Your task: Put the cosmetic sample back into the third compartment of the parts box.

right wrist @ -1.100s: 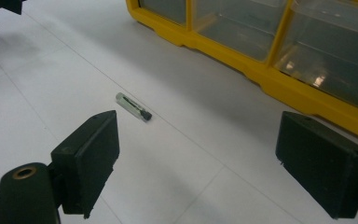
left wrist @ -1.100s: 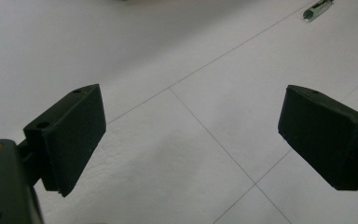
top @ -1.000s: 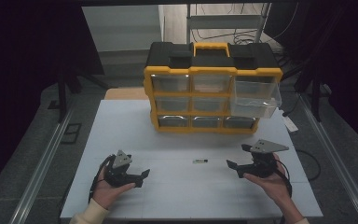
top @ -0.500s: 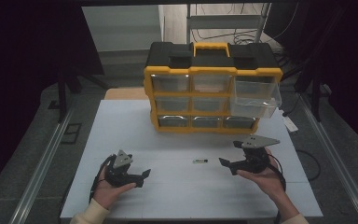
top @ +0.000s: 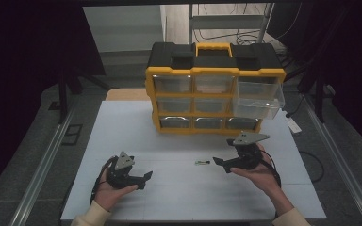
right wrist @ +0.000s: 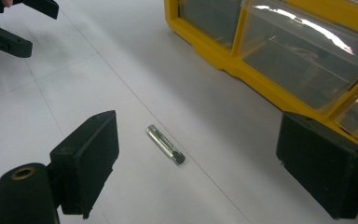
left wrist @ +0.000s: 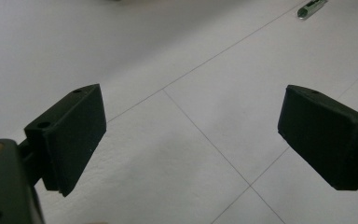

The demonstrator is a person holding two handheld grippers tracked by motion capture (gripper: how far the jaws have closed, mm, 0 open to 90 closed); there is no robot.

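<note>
A yellow-and-black drawer organizer (top: 212,89) stands on the white table (top: 122,127).

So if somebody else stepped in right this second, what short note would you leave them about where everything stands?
Left hand-held gripper: open, holding nothing, low over the white table at the person's left.
Right hand-held gripper: open, holding nothing, pointed at the small glass tube, just short of it.
The tube lies flat on the table, apart from both grippers, in front of the yellow drawer cabinet.
The cabinet's top right drawer is pulled out.
Done: drawer open. Left: probably grasp the tube with the right gripper and place it, likely in that drawer.
</note>
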